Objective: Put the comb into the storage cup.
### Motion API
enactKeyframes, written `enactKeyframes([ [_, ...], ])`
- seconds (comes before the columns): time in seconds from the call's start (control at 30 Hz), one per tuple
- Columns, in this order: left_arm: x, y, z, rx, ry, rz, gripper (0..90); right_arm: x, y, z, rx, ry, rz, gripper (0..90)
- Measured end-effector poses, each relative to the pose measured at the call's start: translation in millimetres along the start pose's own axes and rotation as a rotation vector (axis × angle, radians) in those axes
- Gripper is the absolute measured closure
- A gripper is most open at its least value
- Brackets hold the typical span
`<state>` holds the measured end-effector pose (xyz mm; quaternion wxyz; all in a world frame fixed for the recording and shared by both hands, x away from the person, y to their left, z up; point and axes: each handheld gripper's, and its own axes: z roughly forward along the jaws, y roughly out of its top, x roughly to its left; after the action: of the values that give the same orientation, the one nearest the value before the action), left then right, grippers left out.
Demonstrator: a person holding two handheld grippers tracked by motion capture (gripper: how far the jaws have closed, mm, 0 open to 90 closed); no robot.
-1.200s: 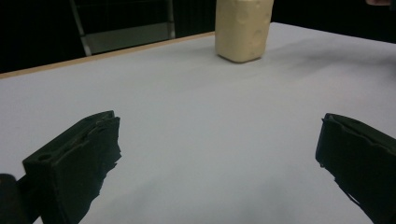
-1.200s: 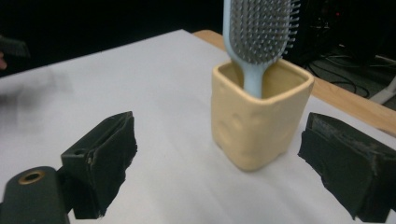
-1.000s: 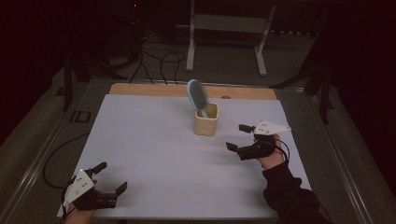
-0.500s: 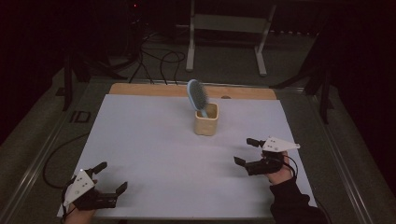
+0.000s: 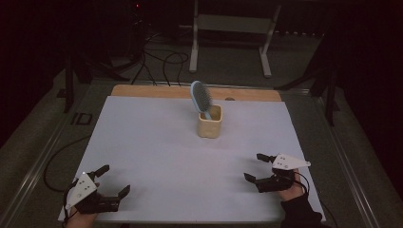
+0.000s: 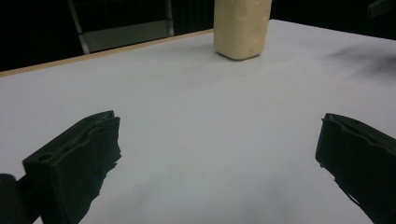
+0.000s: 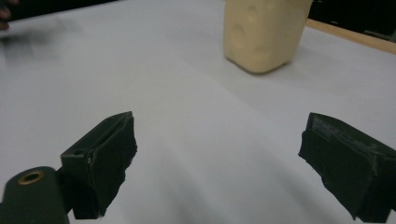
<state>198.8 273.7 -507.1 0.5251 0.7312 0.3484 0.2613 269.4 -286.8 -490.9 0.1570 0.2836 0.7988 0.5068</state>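
Black left gripper [image 5: 115, 180] and right gripper [image 5: 254, 167], each topped by a grey three-cornered plate; dark sleeve [image 5: 300, 213] at right wrist.

My cream-coloured cup [image 5: 210, 121] stands upright on the table [image 5: 142, 142] toward the middle of its far edge, with my blue hairbrush [image 5: 200, 98] standing handle-down inside it, bristled head up and leaning toward the far left corner.
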Motion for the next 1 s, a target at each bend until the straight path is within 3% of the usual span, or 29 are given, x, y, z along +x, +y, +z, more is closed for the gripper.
enactKeyframes([
  [0.27, 0.1, 0.0, 0.0, -0.002, -0.001, -0.002, 0.0, 6.2, -13.0, -5.7, -0.011, 0.014, 0.007, 9.6],
  [0.57, -0.8, 0.0, 1.1, 0.003, -0.004, 0.004, 0.0, 4.3, -30.8, -11.1, 0.007, -0.038, 0.045, 9.6],
  [0.7, -0.9, -0.2, 1.3, 0.007, -0.007, 0.007, 0.0, 1.4, -32.0, -8.9, 0.016, -0.073, 0.039, 9.6],
  [1.0, -0.7, -0.1, 1.3, 0.004, -0.008, 0.004, 0.0, -3.0, -34.8, -2.4, 0.033, -0.084, 0.037, 9.6],
])
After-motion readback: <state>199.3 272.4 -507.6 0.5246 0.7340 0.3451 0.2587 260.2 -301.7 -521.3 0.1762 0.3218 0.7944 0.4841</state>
